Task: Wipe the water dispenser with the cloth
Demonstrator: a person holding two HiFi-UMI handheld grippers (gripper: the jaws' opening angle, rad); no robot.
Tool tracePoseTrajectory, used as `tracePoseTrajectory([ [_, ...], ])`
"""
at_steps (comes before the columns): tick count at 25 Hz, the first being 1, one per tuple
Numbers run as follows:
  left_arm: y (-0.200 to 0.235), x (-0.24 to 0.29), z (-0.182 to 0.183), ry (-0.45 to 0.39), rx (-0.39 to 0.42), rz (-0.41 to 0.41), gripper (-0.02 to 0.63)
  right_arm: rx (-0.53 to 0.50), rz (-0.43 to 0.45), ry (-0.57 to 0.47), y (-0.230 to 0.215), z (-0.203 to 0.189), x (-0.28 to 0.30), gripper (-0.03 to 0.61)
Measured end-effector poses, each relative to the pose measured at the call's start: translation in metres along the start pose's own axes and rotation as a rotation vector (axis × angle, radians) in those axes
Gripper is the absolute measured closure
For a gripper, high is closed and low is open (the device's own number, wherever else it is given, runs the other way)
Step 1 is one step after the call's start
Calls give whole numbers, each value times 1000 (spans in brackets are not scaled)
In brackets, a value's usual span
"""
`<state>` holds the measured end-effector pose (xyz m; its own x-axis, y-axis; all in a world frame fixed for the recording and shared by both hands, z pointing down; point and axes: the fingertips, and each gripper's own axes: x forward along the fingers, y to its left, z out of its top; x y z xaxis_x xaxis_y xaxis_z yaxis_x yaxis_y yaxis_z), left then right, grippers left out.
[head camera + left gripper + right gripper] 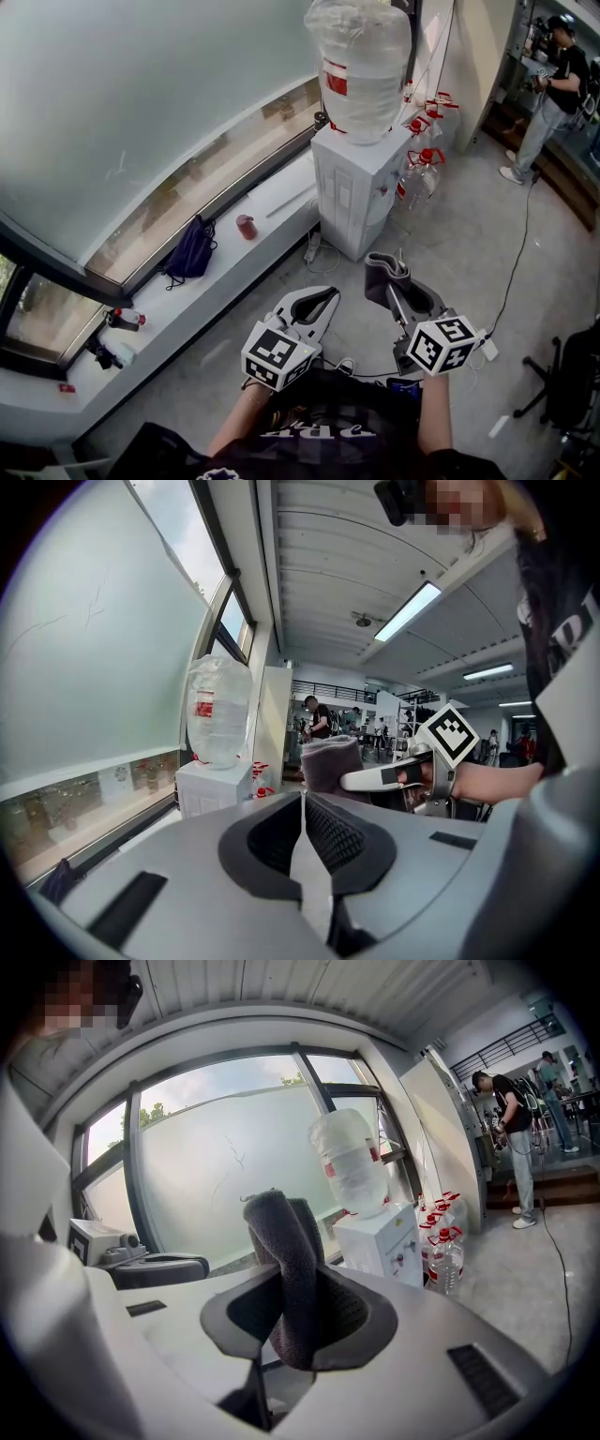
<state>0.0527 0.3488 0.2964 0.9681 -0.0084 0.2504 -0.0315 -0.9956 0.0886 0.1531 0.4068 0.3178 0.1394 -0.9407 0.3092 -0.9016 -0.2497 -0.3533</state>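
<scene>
The white water dispenser [354,192] stands against the window ledge with a clear bottle [360,67] upside down on top. It also shows in the left gripper view [212,786] and in the right gripper view [382,1239]. A folded grey cloth [382,269] sticks up out of my right gripper [397,289], which is shut on it; the cloth [285,1260] fills the jaws there. My left gripper [323,300] is level with it on the left, shut and holding nothing [302,803]. Both grippers are a short way in front of the dispenser and apart from it.
Several spare water bottles [422,161] with red caps stand to the right of the dispenser. A dark bag [190,251] and a red can [246,227] lie on the window ledge. A person [553,84] stands far right. A cable [518,253] crosses the floor, near an office chair [570,384].
</scene>
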Motion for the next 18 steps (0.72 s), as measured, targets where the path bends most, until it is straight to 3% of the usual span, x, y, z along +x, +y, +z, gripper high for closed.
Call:
tracePoseTrajectory([
  [18, -32, 8, 1, -15, 13, -30, 594, -44, -17, 0, -10, -2, -25, 477],
])
